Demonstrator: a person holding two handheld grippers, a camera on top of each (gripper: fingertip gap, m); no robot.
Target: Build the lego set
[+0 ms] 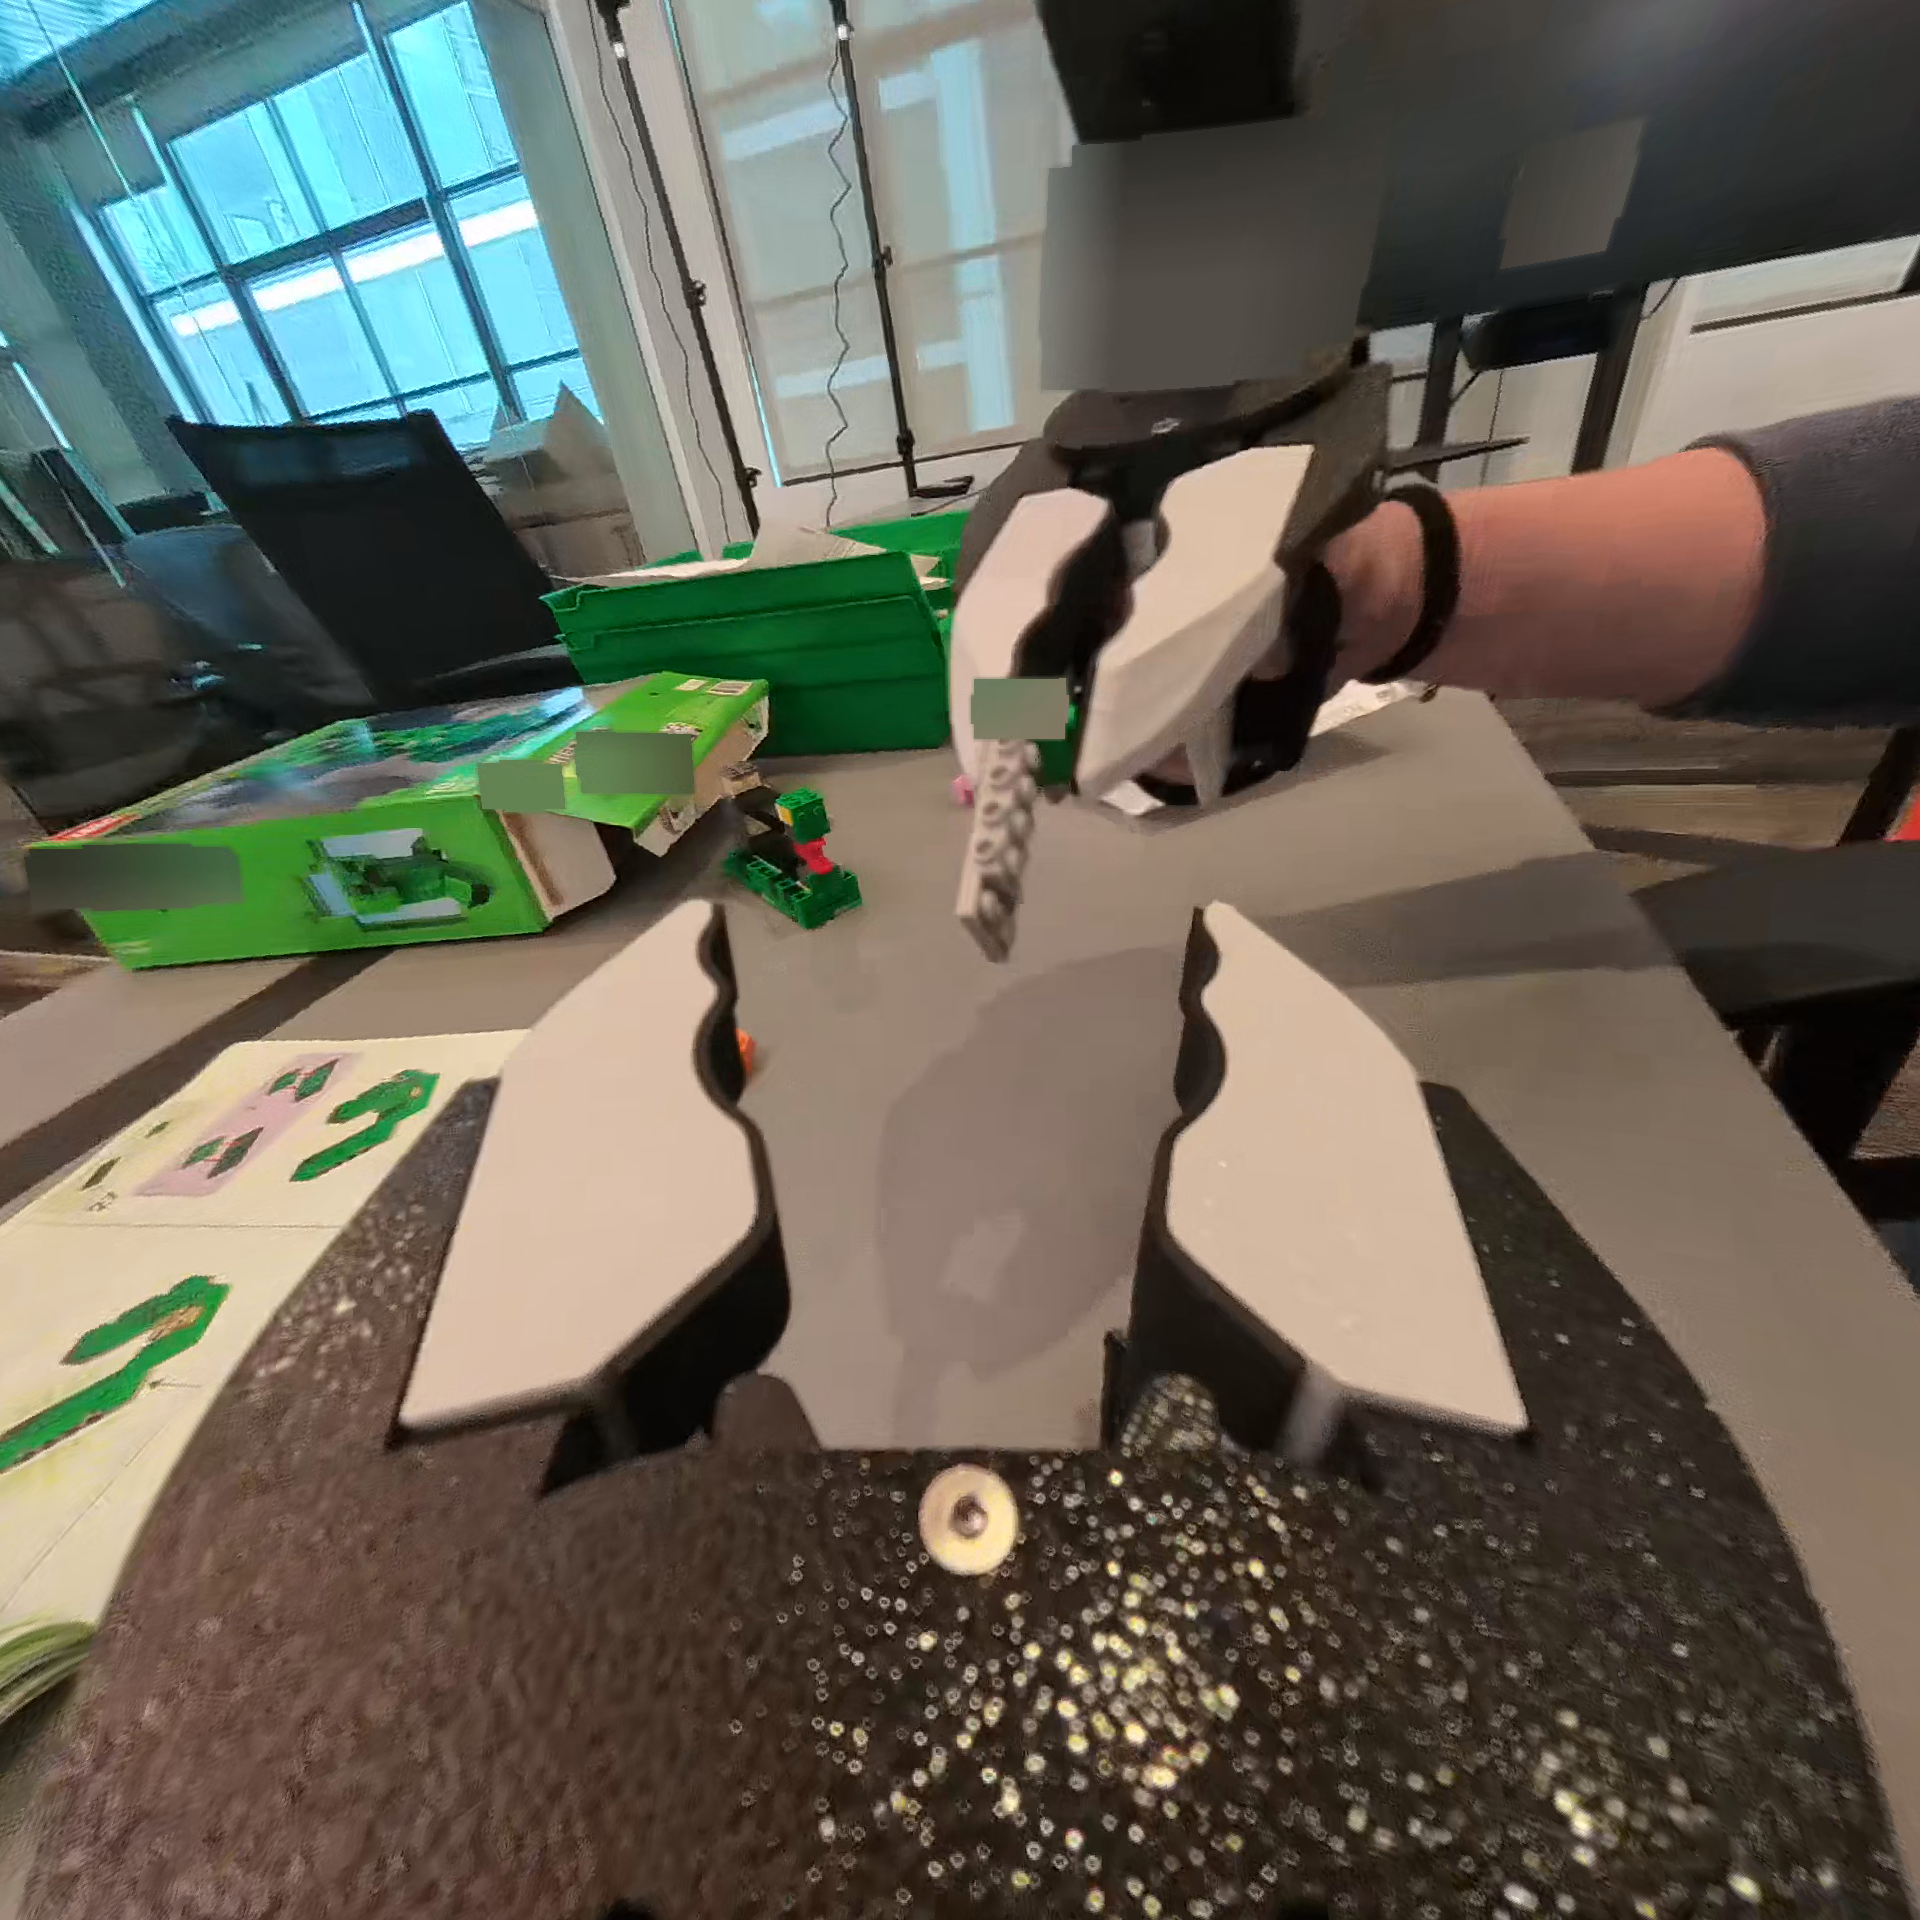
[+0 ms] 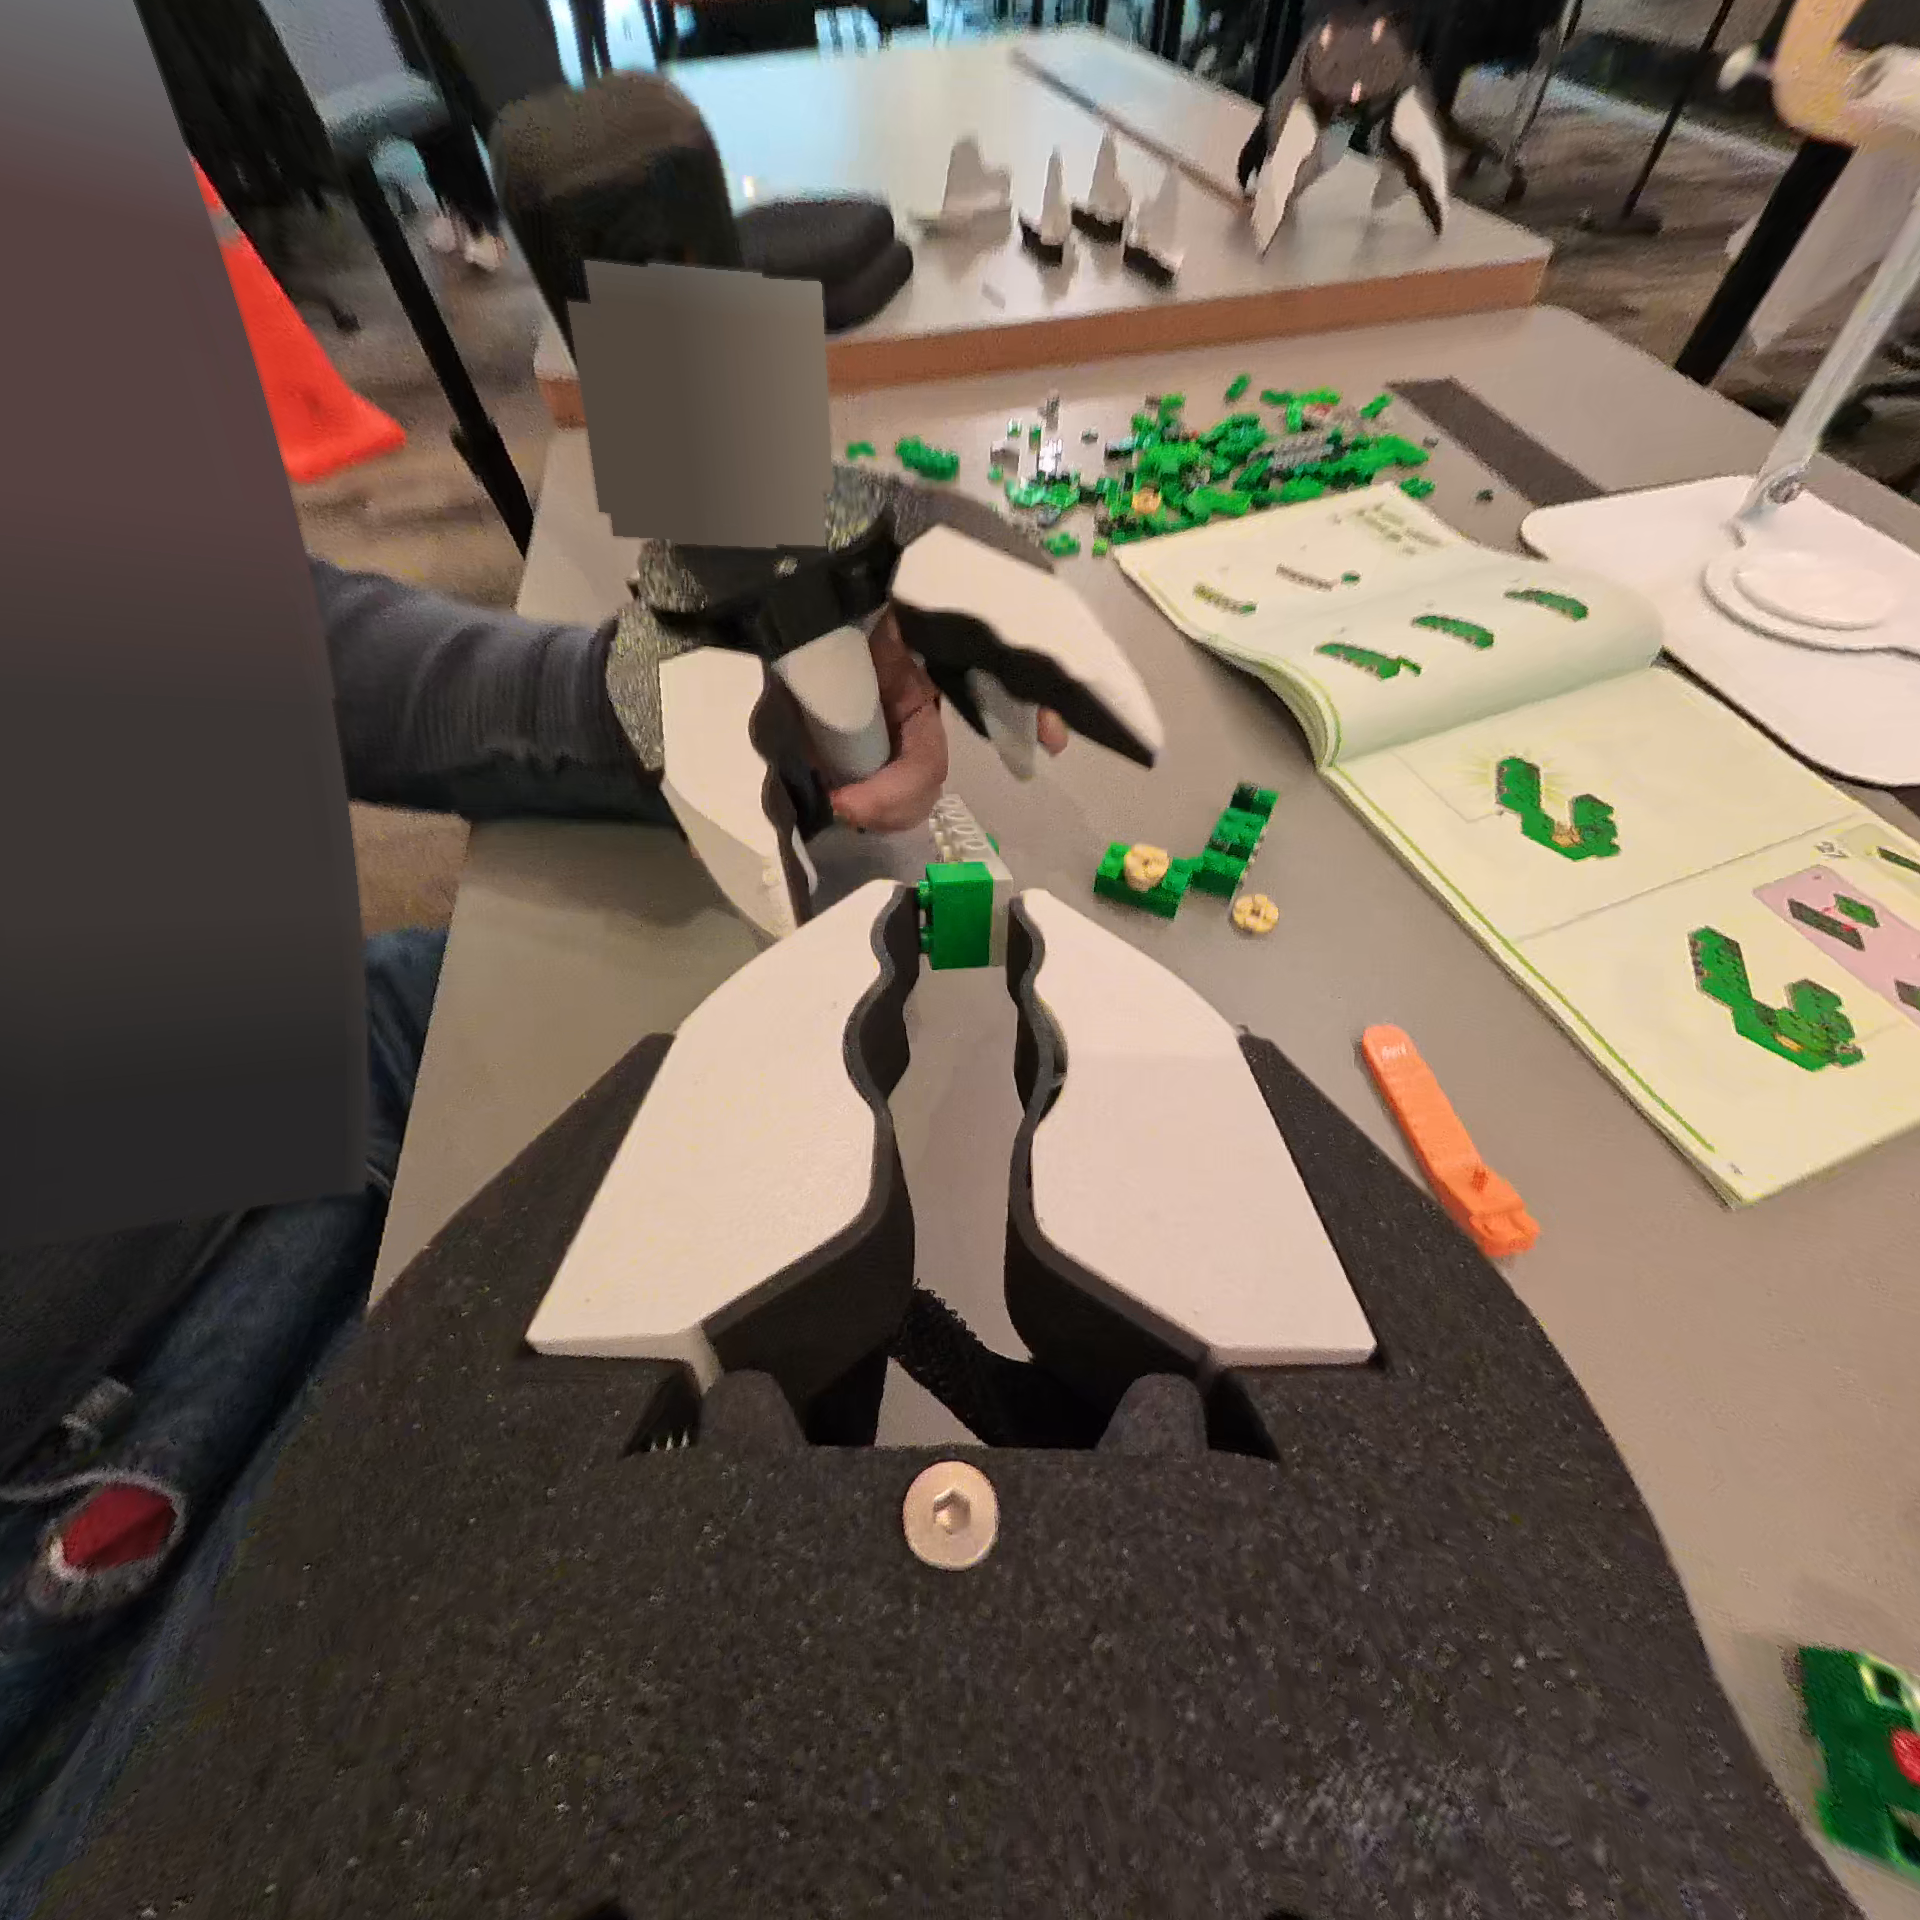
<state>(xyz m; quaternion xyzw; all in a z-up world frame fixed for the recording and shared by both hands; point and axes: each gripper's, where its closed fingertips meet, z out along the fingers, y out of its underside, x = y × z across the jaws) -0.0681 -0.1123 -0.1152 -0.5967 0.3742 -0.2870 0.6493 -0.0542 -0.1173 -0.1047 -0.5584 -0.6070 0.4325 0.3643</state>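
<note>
The right gripper (image 2: 961, 925) is clamped on a long grey plate (image 1: 1000, 854) with a green brick (image 2: 954, 914) attached, held above the table's (image 2: 1351, 1403) middle. The left gripper (image 1: 956, 1049) waits below, jaws apart. Best to brace the plate's free end squarely before pressing.

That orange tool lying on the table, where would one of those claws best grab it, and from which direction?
Probably across the narrow middle of the orange tool, from straight above. It lies flat on the grey table, long and thin, with bare table on both long sides, so the fingers could close across its width. The empty left gripper is free; the right gripper holds bricks.
</note>
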